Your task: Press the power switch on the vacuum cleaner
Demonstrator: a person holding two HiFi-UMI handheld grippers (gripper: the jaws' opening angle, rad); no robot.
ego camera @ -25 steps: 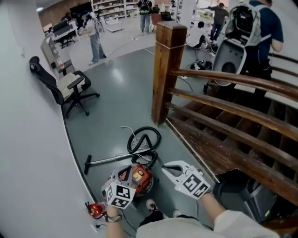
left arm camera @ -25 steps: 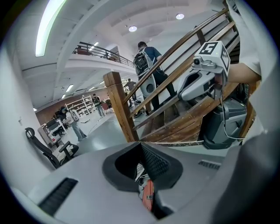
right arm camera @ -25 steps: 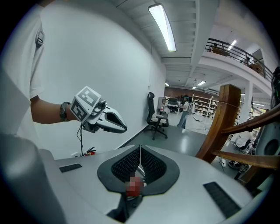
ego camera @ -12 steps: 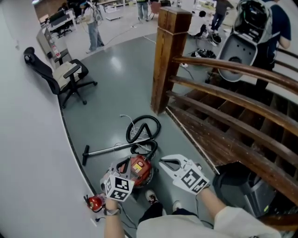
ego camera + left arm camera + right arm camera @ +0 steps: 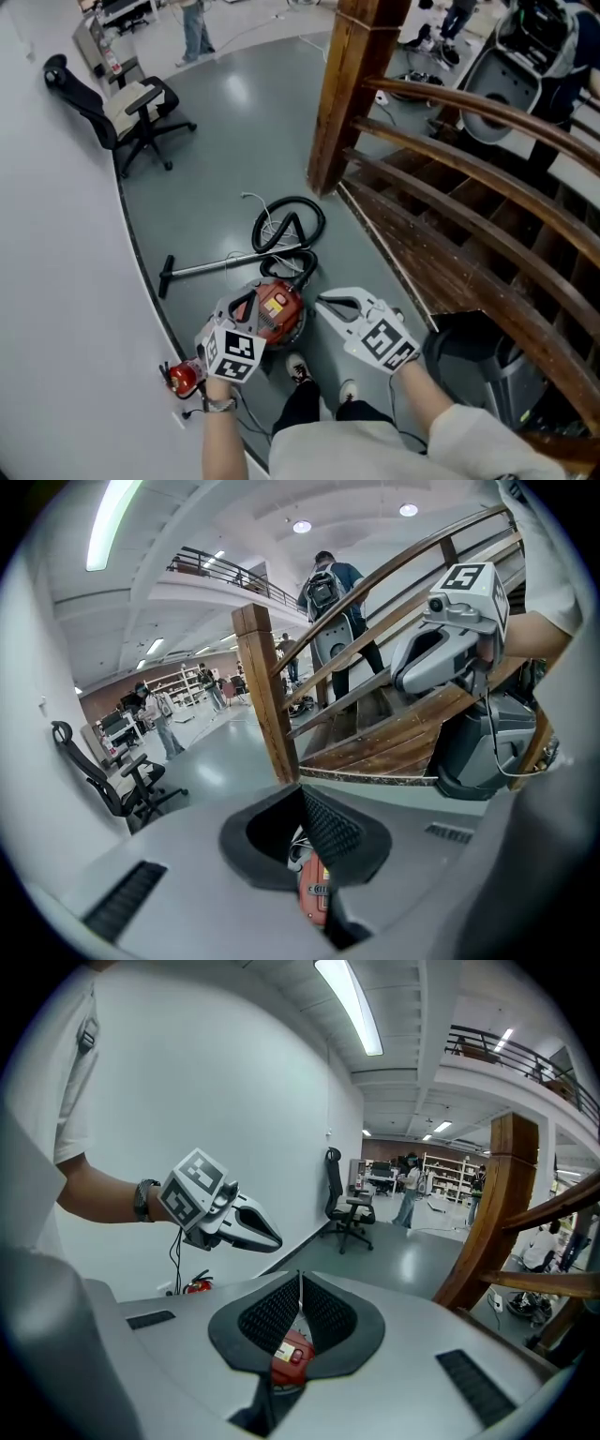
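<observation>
- Vacuum cleaner: red canister body lying on the grey floor, near the curved white wall and just ahead of the person's shoes.
- Hose: black, coiled in a loop on the floor beyond the canister, towards the wooden post of the stair railing.
- Wand: grey tube with a floor nozzle, lying flat to the left of the hose, its nozzle end pointing at the wall.
- Left gripper: jaws closed tip to tip, nothing held between them. In the head view it overlaps the left side of the canister; the left gripper view shows the red body below, behind the joined tips. Contact with the canister cannot be determined.
- Right gripper: jaws closed, nothing held. It is positioned just right of the canister, tips angled down towards it; the right gripper view shows the red body under the tips.
- Office chair: black, standing well apart from the vacuum cleaner, by the wall.
</observation>
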